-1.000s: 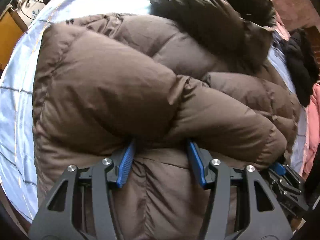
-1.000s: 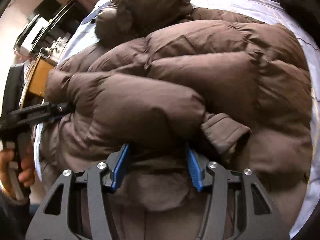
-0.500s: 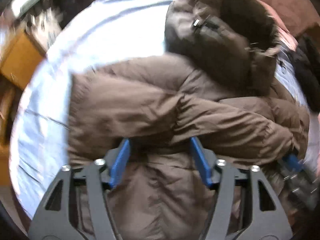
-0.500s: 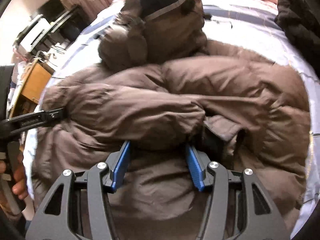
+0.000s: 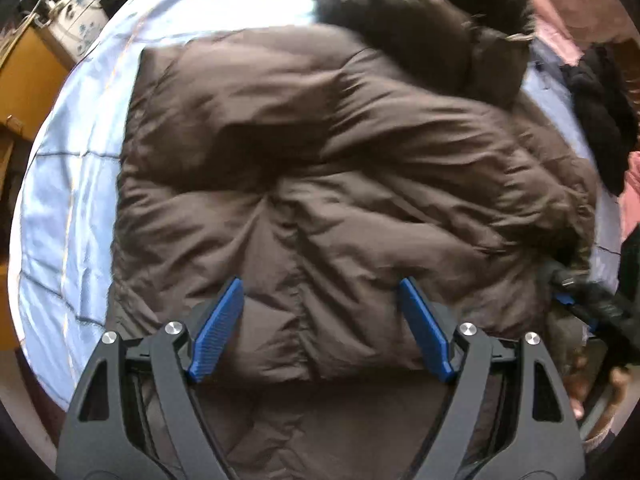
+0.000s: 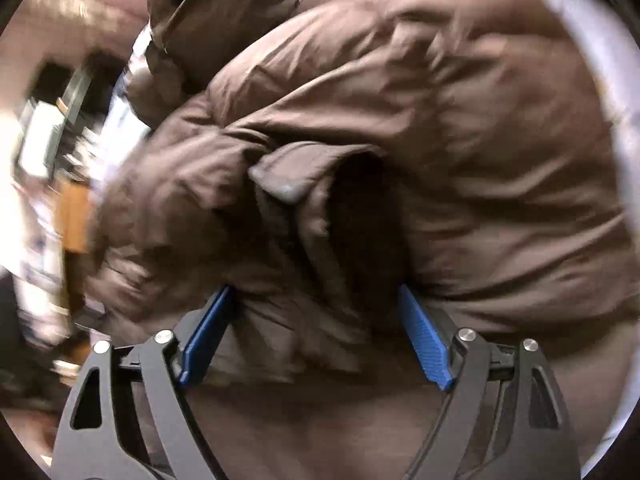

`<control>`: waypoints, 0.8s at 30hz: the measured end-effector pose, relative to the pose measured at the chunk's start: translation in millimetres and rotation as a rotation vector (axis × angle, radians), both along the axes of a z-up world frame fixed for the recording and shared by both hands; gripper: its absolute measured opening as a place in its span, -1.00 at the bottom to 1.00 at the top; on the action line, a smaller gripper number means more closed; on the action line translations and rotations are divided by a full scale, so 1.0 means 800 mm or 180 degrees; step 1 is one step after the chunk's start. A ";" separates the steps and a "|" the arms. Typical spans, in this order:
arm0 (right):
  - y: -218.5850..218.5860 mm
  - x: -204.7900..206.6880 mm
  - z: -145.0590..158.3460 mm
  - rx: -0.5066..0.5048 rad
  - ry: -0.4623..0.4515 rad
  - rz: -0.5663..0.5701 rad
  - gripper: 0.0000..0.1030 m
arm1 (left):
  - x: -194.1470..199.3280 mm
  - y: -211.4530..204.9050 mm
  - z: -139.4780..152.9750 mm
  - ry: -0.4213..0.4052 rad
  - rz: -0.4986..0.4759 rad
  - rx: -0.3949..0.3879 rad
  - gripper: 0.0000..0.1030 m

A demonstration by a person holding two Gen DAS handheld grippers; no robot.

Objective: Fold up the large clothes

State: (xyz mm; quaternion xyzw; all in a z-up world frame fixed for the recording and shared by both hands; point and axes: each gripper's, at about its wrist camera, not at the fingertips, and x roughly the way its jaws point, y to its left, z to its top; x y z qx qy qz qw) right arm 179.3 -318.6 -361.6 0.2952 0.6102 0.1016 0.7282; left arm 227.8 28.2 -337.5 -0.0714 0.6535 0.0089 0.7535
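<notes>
- Brown puffer coat (image 5: 340,168) flat on bed, light blue sheet (image 5: 72,184) bare along one side; hood (image 5: 420,12) at far end.
- Both sleeves crossed over chest; one cuff (image 6: 288,176) lying on top, dark mouth gaping, seen from right wrist view.
- Left claw (image 5: 320,324) aimed straight down over lower body of coat, jaws opening; blue pads (image 5: 218,326) clear of cloth, nothing pinched between, only fabric below.
- Right claw (image 6: 316,332) tilted toward cuff, jaws opening too; puffy fabric bulging up between the pads, near or brushing them, no firm pinch visible. Heavy blur in this view, so contact hard to call.
- Right claw also visible at edge of left view, by coat's side (image 5: 580,300).
- Step in hand, as judged: sleeve fold finished and let go; hem-to-collar fold not yet begun.
- Next move likely: reach both claws down to hem corners, out of frame below, close on outer shell plus lining, lift and carry toward hood.
- Calls for: deep bite, since slick nylon and loft slip easily; even lift on both sides to keep sleeves from sliding off chest.
- Risk: trapped air springing fold back open; press down after laying.
- Black garment (image 5: 600,108) and pink one (image 5: 628,184) at far side of bed, well apart, not in play.
</notes>
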 end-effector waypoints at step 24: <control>-0.046 -0.006 0.103 -0.1658 -0.0714 0.0164 0.96 | -0.008 0.108 0.036 -0.0383 0.0379 0.0236 0.85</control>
